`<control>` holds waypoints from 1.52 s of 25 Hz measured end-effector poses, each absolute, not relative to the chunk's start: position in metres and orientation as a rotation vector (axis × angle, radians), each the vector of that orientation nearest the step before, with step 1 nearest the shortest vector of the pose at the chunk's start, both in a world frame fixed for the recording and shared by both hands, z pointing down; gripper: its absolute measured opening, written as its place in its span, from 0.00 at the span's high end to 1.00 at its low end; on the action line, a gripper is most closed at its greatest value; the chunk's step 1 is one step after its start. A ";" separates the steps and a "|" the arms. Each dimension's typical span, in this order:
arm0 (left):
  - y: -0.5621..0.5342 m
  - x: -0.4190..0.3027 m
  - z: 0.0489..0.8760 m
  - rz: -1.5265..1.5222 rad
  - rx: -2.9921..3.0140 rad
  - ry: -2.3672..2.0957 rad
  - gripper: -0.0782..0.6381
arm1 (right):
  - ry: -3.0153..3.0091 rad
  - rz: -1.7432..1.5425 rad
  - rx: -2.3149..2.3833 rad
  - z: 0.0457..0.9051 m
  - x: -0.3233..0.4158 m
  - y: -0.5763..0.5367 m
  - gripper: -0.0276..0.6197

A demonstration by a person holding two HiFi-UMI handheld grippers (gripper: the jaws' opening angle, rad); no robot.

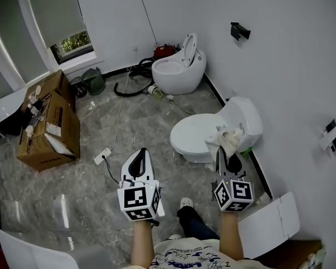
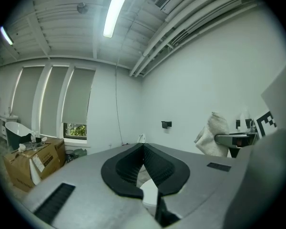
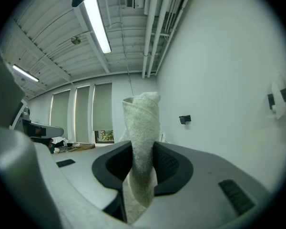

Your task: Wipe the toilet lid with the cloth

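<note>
Right gripper view, hand-held gripper (image 3: 142, 151) clamping cloth (image 3: 142, 120)

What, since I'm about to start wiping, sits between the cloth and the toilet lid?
Nothing visible does. The right claw holds the cloth close to the closed toilet lid, whose top looks bare.

Head view steeply down over toilet (image 1: 199, 136), both gripper views low, sharing window (image 2: 75, 130)
</note>
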State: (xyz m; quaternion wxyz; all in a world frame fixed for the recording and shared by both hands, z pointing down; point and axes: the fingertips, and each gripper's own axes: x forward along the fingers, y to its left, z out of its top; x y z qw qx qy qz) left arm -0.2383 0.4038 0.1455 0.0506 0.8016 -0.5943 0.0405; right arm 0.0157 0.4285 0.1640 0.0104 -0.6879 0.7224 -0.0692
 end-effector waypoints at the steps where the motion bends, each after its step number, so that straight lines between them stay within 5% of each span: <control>1: 0.390 -0.231 0.143 0.123 2.440 -1.815 0.89 | 2.256 -0.219 -2.144 0.163 0.023 0.414 0.81; 38: 0.103 -0.130 0.189 0.226 2.363 -1.809 0.89 | 2.266 -0.373 -2.186 0.217 0.144 0.128 0.81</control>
